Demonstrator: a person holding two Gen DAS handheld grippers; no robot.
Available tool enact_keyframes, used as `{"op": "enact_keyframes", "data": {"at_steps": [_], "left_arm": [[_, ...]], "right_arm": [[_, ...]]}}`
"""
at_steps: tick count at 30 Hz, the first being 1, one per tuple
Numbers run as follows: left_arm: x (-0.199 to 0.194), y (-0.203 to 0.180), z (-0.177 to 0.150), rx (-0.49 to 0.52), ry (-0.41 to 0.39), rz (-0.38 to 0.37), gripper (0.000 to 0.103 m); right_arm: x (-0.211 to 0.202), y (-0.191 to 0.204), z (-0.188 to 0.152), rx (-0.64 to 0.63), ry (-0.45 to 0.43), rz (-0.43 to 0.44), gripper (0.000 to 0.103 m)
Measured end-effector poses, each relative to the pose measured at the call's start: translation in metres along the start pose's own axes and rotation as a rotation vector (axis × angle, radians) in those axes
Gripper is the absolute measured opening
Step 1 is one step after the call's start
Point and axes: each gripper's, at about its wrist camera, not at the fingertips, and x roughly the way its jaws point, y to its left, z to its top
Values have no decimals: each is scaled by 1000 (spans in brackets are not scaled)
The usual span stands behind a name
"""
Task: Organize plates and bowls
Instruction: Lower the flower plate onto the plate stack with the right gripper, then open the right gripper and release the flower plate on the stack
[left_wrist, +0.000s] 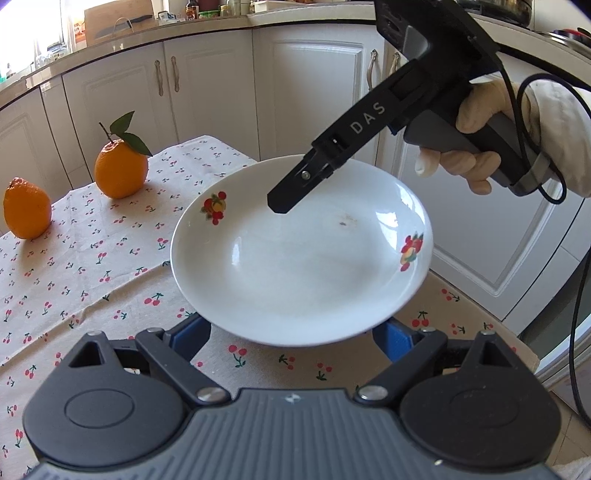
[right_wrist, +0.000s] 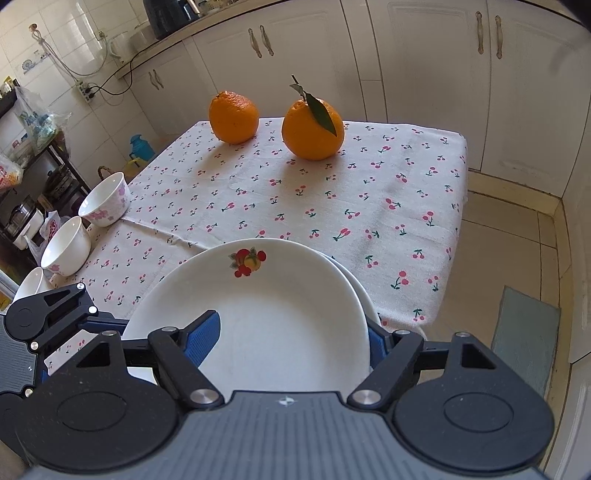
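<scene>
Straddling the near rim of a white plate (left_wrist: 295, 258) with the left gripper (left_wrist: 297, 332), blue pads spread to 8 and 4 o'clock of the dish, rim covering both pad tips. Cannot tell whether pressing on it or merely flanking it. Plate tilted slightly, over the near corner of the table, fruit prints at its 10 and 3 o'clock.

Reaching in from 2 o'clock in the left wrist view with the right gripper (right_wrist: 291, 338), held by a gloved hand (left_wrist: 476, 147), one black finger over the plate's inside. Seen from the right wrist: jaws apart, left pad lying over the plate's bowl, right pad just outside its rim at 4 o'clock. Again cannot tell if clamped.

Showing just under that rim, at 3 o'clock, the edge of a second plate (right_wrist: 364, 295).

Farther out on the cherry-print tablecloth (right_wrist: 369, 192): two oranges at 12 o'clock, a bare orange (right_wrist: 233, 117) and a leafed orange (right_wrist: 312, 129), near each other but apart. At 9 o'clock, along the table's edge, three white bowls: far bowl (right_wrist: 105, 201), middle bowl (right_wrist: 66, 247), near bowl (right_wrist: 29, 284), partly hidden. White cabinets (left_wrist: 314, 92) beyond.
</scene>
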Motion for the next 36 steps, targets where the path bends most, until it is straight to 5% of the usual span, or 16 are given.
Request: {"op": "enact_keyframes", "data": {"at_steps": [36], "left_arm": [[3,8,-2,-20,-13,-30,97]], "right_arm": [[-9,5,-4,-4,19,-80,84]]}}
